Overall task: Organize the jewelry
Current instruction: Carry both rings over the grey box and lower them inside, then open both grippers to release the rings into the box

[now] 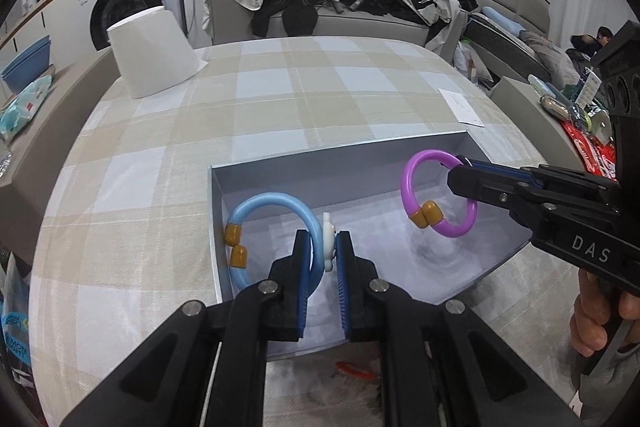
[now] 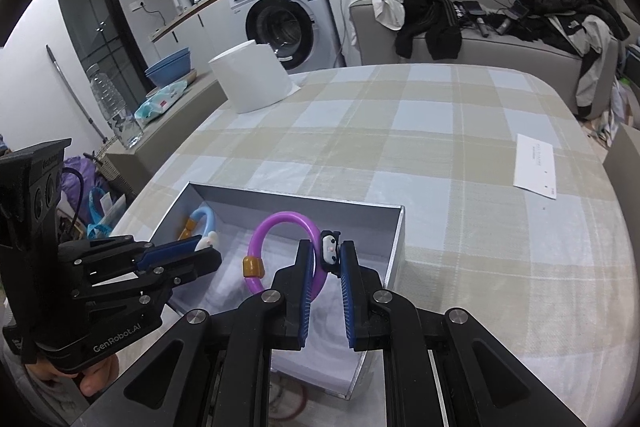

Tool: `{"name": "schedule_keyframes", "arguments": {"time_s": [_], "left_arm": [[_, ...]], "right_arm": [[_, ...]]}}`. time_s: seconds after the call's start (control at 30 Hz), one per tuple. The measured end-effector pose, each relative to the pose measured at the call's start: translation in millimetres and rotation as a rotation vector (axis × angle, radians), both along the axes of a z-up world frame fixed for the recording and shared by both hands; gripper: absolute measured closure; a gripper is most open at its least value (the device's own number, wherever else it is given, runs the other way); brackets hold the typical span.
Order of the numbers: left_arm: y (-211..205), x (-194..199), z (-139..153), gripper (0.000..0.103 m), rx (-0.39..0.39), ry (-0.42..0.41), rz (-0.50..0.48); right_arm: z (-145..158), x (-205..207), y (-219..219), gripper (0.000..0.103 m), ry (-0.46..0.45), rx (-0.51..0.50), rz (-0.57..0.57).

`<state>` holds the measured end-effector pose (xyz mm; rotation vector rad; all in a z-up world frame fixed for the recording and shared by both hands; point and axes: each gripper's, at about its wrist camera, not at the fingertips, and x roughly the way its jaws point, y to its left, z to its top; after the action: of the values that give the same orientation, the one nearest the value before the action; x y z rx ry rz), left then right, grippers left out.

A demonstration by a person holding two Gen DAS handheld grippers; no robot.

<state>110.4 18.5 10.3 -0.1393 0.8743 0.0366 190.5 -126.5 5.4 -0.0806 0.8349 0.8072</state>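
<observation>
A shallow grey box [image 1: 320, 157] [image 2: 296, 197] lined with white cloth lies on the checked table. My left gripper [image 1: 324, 241] [image 2: 208, 253] is shut on a light blue bracelet [image 1: 276, 201] [image 2: 202, 217] with amber beads and a white charm, held over the box's left part. My right gripper [image 2: 326, 247] [image 1: 456, 173] is shut on a purple bracelet [image 2: 280, 221] [image 1: 424, 159] with amber beads and a small black-and-white charm, held over the box's right part. A hand [image 1: 600, 319] holds the right gripper's handle.
A white paper roll [image 1: 154, 51] [image 2: 252, 81] stands at the table's far left. A white card [image 1: 462, 107] [image 2: 536, 165] lies at the far right. A small red item [image 1: 356, 371] lies near the box's front edge. A sofa [image 1: 340, 23] with clothes is behind the table.
</observation>
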Motion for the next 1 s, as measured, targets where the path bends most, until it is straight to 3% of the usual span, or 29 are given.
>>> {"name": "schedule_keyframes", "arguments": {"time_s": [0.27,0.5,0.63,0.67,0.8,0.87,1.0], "left_arm": [[3,-1,-1,0.094,-0.004,-0.014,-0.004],[-5,-2,4,0.085,0.008,-0.026,-0.034],[-9,-8,12,0.052,0.004,-0.051,-0.038],[-10,-10,15,0.043,0.005,-0.06,-0.034],[-12,-20,26,0.027,-0.009,-0.095,-0.034],[-12,-24,30,0.011,-0.004,-0.106,-0.021],[-7,-32,30,0.005,-0.029,-0.1,0.014]], "right_arm": [[2,-7,9,0.087,-0.005,-0.005,0.015],[21,-24,-3,0.059,-0.067,0.039,0.029],[31,-34,-13,0.038,-0.103,0.038,0.017],[34,-36,-17,0.028,-0.111,0.04,0.011],[44,-42,-30,0.002,-0.141,0.046,-0.011],[47,-45,-37,0.0,-0.16,0.046,-0.028],[43,-49,-50,0.0,-0.146,0.039,-0.059]]}}
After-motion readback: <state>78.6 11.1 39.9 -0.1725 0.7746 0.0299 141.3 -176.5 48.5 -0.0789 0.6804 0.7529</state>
